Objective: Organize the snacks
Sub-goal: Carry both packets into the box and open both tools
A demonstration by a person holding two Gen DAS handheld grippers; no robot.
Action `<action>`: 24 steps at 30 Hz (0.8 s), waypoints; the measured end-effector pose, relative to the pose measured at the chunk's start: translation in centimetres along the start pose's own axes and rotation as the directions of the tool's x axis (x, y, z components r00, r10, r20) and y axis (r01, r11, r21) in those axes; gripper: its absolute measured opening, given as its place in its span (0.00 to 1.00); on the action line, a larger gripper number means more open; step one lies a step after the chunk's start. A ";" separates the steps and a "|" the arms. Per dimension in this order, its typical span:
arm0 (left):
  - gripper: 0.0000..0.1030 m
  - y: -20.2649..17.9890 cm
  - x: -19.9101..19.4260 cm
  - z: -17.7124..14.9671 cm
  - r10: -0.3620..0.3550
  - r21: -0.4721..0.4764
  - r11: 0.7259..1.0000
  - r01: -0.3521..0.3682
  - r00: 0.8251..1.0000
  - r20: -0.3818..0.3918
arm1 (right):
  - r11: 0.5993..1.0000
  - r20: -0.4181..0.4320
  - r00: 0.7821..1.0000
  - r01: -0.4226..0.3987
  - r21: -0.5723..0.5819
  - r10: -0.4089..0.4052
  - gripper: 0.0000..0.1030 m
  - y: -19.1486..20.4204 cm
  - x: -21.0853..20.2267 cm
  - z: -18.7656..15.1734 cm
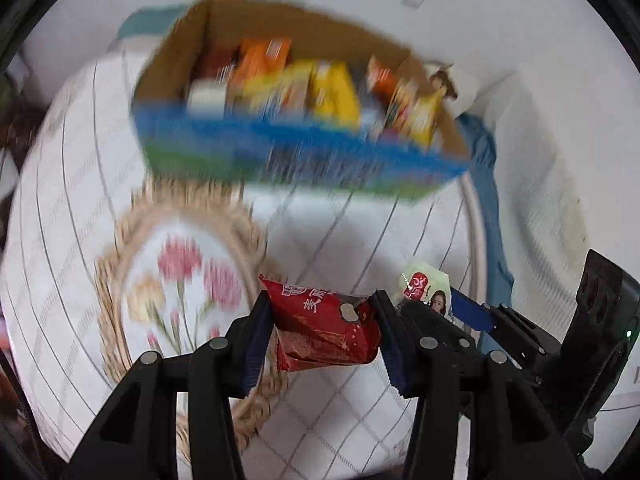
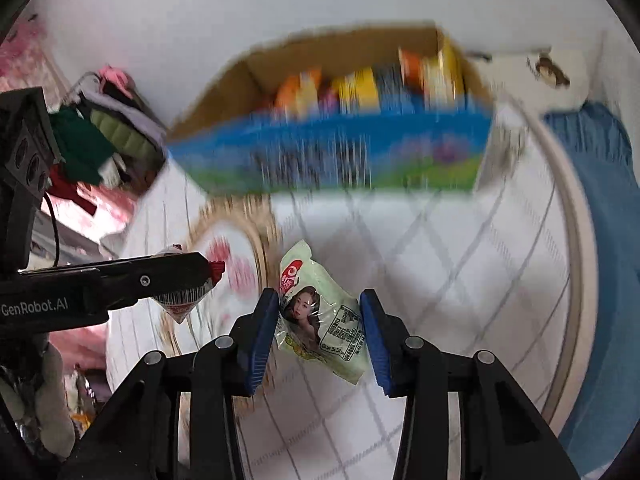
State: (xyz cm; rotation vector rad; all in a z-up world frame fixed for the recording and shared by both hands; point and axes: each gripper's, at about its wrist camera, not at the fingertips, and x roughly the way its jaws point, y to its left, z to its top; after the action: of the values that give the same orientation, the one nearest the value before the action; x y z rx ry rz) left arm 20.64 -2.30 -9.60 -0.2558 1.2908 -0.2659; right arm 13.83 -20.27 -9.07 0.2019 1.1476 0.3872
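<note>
Your left gripper [image 1: 320, 316] pinches a glossy, crinkled red foil packet [image 1: 324, 328]; your right gripper [image 2: 320, 320] a shiny pale-green plastic packet [image 2: 320, 320]. Behind the woven straw-rimmed mat [image 1: 120, 292] stands a matt cardboard box [image 1: 224, 20] on checked cloth [image 2: 460, 280].

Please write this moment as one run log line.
left claw: shut on red packet | right claw: shut on green packet | box: ahead, holds snacks
</note>
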 end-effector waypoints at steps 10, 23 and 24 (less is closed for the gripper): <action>0.45 1.9 -0.1 13.8 0.124 0.050 0.991 -0.127 0.991 0.048 | 0.998 0.121 0.991 0.054 -0.040 -0.048 0.41 0.1 0.0 14.0; 0.70 6.6 9.3 16.8 0.128 -0.069 0.987 -0.143 0.974 -0.187 | 0.988 -0.087 0.984 0.154 0.010 -0.153 0.75 -2.8 8.6 17.4; 0.77 6.7 9.3 16.7 0.133 -0.073 0.986 -0.148 0.974 -0.183 | 0.986 -0.092 0.983 0.164 0.021 -0.161 0.92 -3.2 8.9 17.2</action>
State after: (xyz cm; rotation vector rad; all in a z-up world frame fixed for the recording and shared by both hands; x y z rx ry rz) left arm 39.43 1.53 -16.00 -0.2163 1.4925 -0.1138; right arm 33.29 -18.94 -10.76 0.1152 1.2498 0.2374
